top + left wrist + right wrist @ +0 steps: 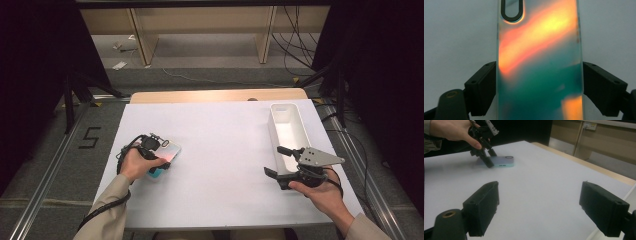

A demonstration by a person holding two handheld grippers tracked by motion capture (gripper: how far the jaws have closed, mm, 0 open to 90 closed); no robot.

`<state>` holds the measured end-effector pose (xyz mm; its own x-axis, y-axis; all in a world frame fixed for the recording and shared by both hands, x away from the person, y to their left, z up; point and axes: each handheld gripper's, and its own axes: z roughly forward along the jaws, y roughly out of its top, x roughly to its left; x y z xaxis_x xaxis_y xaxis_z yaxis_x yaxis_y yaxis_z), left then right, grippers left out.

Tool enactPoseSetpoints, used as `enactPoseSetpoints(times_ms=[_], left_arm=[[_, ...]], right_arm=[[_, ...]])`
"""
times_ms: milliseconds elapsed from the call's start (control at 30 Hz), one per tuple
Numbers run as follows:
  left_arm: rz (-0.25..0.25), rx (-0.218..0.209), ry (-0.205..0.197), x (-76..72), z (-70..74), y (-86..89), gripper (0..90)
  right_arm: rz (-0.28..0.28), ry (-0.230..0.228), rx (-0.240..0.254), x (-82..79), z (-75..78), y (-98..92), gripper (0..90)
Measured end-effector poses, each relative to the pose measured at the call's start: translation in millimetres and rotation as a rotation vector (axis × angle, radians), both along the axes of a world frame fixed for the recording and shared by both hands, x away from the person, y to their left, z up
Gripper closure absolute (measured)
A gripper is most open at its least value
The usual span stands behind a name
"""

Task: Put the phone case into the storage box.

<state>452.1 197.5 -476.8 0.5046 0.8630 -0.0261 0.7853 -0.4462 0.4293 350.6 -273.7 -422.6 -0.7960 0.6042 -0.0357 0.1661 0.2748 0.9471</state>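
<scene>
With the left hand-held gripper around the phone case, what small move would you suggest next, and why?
Probably lift it slightly. The left hand-held gripper has both jaws against the phone case's long edges, and the case lies flat on the white table.

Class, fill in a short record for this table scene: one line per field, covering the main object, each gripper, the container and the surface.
Object: phone case, iridescent orange-green, flat on the table
Left gripper: jaws against both long edges of the case
Right gripper: open, nothing between the jaws, beside the tray
Container: white tray, long, at the right, empty
Surface: white table
</scene>
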Motion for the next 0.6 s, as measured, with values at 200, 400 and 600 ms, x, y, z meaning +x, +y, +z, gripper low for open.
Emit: enactPoseSetpoints(times_ms=[200,400,600], left_arm=[[0.011,-0.022,-0.014,-1.7,0.7,2.3,17.2],[0.005,-0.044,-0.050,-4.2,6.4,-0.5,17.1],[0.015,-0.093,-0.108,-7.3,15.5,-1.3,17.1]], right_arm=[[0.000,0.000,0.004,0.3,-0.1,-0.6,16.9],[-0.003,0.002,0.004,0.3,0.0,-0.7,16.9],[-0.008,-0.001,0.008,0.6,0.3,-0.8,16.8]])
